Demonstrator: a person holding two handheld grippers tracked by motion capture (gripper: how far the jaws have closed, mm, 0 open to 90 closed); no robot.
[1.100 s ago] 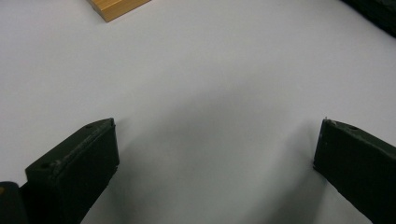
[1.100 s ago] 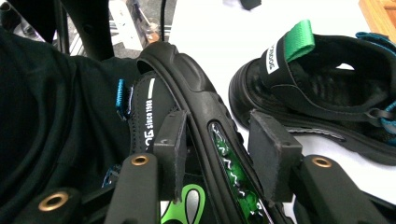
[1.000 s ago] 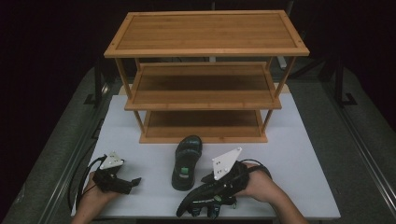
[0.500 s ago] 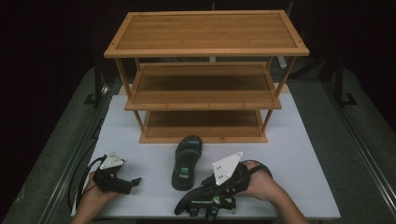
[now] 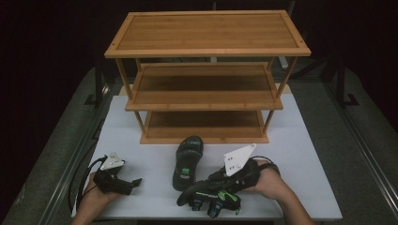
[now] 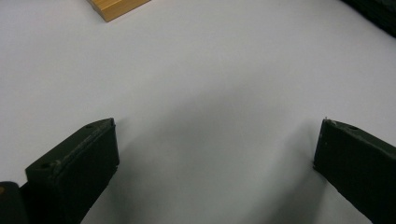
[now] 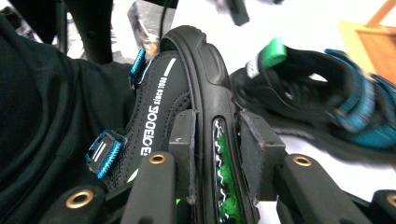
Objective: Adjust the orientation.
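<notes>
Item: black sandal, near right of desk, edge-on in my right tongs, clamped across its sole. Light, rubbery, likely flexes; the stiff sole edge seems the best hold. Left tongs: wide, empty. Second sandal lies centre.

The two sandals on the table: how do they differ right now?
The far sandal lies flat on the white table, sole down, toe toward the shelf; the near sandal is tipped on edge. The far sandal is untouched; the right gripper is shut on the near sandal's sole. Both are black with green and blue accents.
</notes>
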